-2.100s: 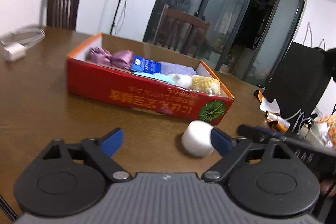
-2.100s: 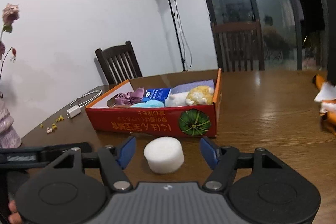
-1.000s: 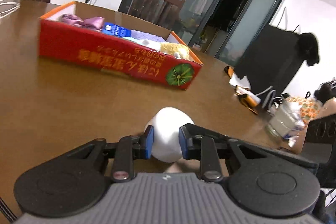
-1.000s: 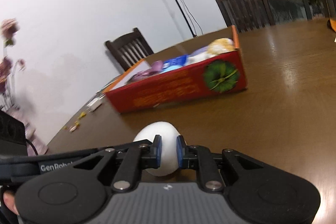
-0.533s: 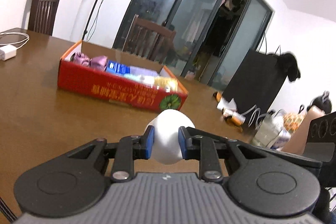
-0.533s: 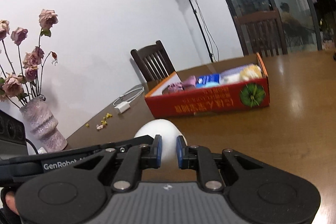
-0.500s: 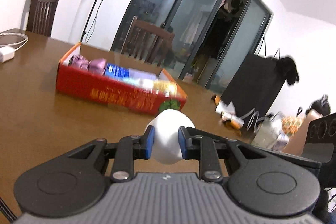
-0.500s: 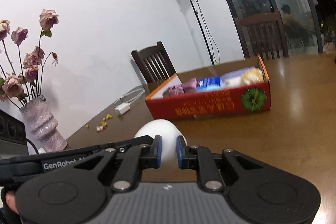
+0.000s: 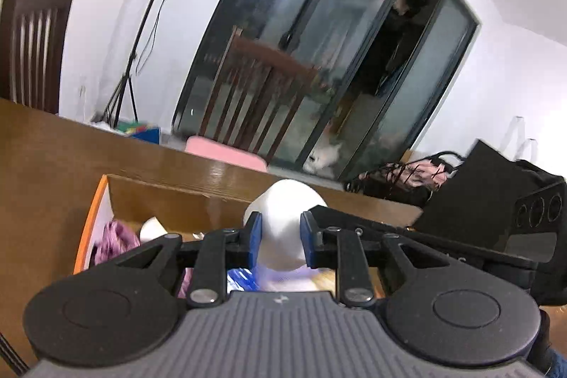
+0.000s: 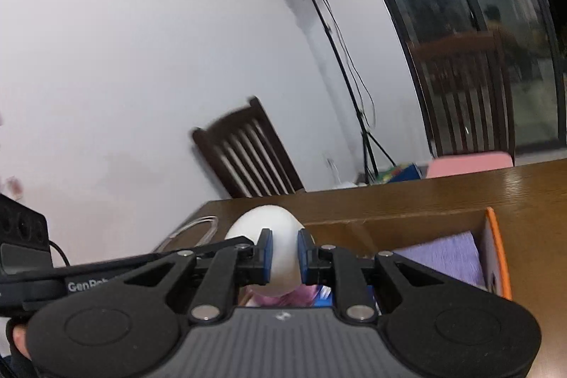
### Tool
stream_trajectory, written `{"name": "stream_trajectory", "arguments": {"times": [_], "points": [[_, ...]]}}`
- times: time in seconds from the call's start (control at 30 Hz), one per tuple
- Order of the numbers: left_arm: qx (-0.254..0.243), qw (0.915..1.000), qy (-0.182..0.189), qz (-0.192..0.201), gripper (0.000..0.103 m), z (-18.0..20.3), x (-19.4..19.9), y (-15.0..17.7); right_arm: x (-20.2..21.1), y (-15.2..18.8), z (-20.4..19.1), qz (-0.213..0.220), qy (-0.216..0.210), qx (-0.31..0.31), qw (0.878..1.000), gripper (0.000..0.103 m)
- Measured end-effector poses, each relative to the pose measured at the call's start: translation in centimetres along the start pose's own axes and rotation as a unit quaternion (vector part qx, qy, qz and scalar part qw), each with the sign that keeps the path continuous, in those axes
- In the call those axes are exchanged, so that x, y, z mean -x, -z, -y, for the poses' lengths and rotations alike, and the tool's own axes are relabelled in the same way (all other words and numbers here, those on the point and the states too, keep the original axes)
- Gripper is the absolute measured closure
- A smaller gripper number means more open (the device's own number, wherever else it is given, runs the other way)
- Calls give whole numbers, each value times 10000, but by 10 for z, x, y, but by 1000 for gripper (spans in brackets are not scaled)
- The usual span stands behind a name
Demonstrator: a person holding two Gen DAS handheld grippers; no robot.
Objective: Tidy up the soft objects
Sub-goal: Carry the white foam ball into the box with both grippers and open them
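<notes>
A white foam puck (image 9: 287, 218) is squeezed from two sides at once. My left gripper (image 9: 280, 241) is shut on it, blue pads pressing its flanks. My right gripper (image 10: 283, 255) is shut on the same white foam puck (image 10: 273, 232), pinching it into an egg shape. The puck hangs above the open cardboard box (image 9: 90, 225), whose orange rim (image 10: 498, 254) shows at the right. Inside lie a purple cloth (image 9: 117, 236), a blue packet (image 9: 239, 278), a small white item (image 9: 152, 229) and a lavender towel (image 10: 450, 257). The tools hide the rest of the box.
The box sits on a brown wooden table (image 9: 42, 158). Dark wooden chairs (image 10: 248, 154) stand behind it, one with a pink cushion (image 10: 467, 165). A light stand (image 10: 336, 59) rises by the wall, and a white cable (image 10: 191, 229) lies left of the box.
Both grippers have risen and carried the foam puck forward from in front of the box to above its inside. Their grip on it is unchanged.
</notes>
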State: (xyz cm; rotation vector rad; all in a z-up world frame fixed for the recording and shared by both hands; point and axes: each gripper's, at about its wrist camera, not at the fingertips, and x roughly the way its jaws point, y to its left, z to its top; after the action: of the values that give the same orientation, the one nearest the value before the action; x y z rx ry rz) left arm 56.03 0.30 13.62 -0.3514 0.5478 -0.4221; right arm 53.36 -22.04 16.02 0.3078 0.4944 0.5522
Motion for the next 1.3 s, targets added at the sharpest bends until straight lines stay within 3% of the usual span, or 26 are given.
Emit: {"name": "stream_trajectory", "arguments": {"times": [0.17, 0.27, 0.33, 0.6, 0.7, 0.73, 0.77, 0.87, 1.0, 1.13, 1.23, 1.3], "points": [[553, 9953, -359, -708, 80, -62, -86, -24, -103, -23, 36, -604, 321, -339, 9971, 87], [927, 9839, -733, -1339, 83, -94, -128, -18, -161, -13, 52, -1133, 605, -699, 9892, 87], [863, 9782, -1025, -1585, 84, -105, -142, -11, -189, -2, 60, -1550, 841, -821, 9809, 86], [525, 9775, -1189, -1658, 84, -95, -145, -9, -196, 12, 71, -1648, 802, -1083, 9771, 83], [342, 9768, -1300, -1669, 67, -85, -135, -5, -183, 10, 68, -1627, 836, -1098, 9770, 78], [274, 9773, -1356, -1602, 54, -82, -129, -2, -176, 9, 68, -1613, 844, -1091, 9772, 77], [211, 9777, -1479, -1479, 50, -77, -120, -1, -166, 8, 64, -1563, 877, -1040, 9783, 75], [-254, 9730, -2036, -1062, 50, -56, -89, -11, -134, -2, 52, -1438, 962, -872, 9810, 70], [-401, 9787, -1901, -659, 49, -22, -22, -36, -72, -26, 36, -1195, 1261, -615, 9829, 69], [-794, 9753, -2035, -331, 41, 13, 49, -49, -2, -53, 21, -934, 1612, -155, 9824, 57], [-922, 9724, -2143, -106, 31, 30, 96, -47, 51, -64, 10, -717, 1868, 208, 9796, 41], [-926, 9709, -2210, -8, 30, 40, 122, -43, 77, -64, 2, -616, 1891, 270, 9797, 37]]}}
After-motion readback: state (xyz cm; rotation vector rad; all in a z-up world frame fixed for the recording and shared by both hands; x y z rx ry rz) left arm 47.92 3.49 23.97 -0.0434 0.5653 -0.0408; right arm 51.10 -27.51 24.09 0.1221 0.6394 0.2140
